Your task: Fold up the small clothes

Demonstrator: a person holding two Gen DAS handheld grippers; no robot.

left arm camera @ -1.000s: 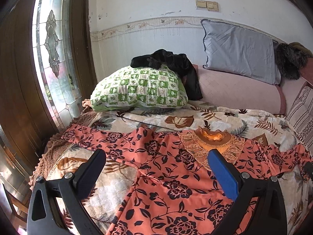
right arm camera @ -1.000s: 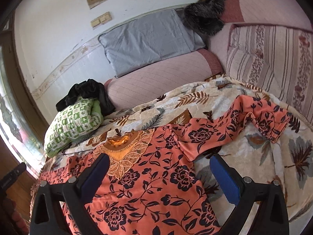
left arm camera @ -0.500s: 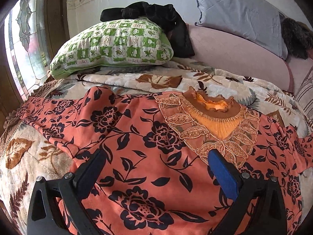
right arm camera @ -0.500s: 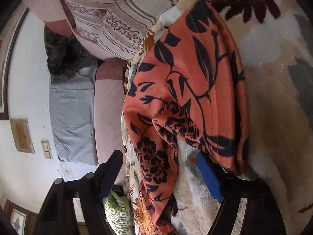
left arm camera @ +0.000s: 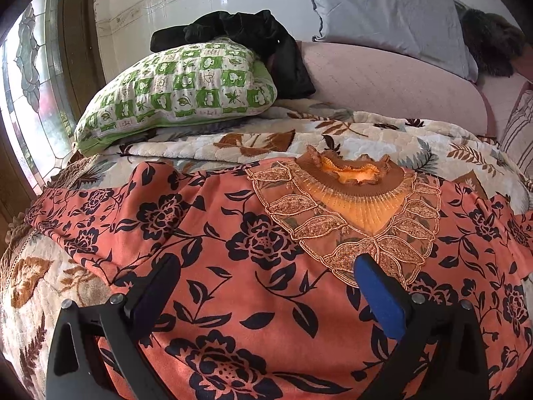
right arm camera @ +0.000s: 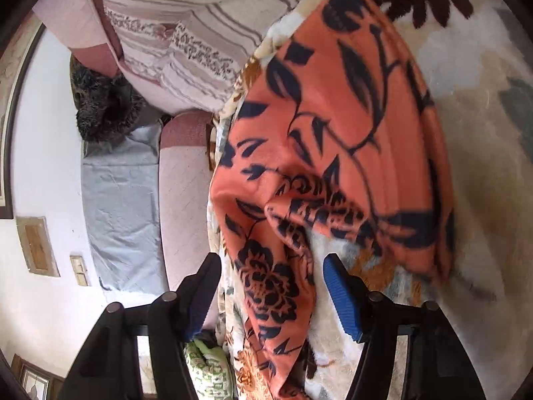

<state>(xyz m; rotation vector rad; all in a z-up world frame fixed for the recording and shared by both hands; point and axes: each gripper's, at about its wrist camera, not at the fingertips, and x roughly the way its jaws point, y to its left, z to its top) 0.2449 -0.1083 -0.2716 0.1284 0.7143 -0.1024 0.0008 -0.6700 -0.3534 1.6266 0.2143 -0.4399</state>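
Note:
An orange dress with dark flowers lies spread flat on the bed, its embroidered orange collar toward the wall. My left gripper is open and hovers low over the chest of the dress, just below the collar. In the right wrist view, turned sideways, my right gripper is open with its fingers on either side of a bunched sleeve of the dress. The sleeve's end lies rumpled on the blanket beyond.
The bed has a cream leaf-print blanket. A green checked pillow with black clothes on it sits at the back left, a grey pillow against the wall. A striped cushion lies past the sleeve. A glass door stands left.
The left gripper has backed off a little and risen over the dress chest. The right gripper has narrowed and moved in around the sleeve, which now lies between its fingers.

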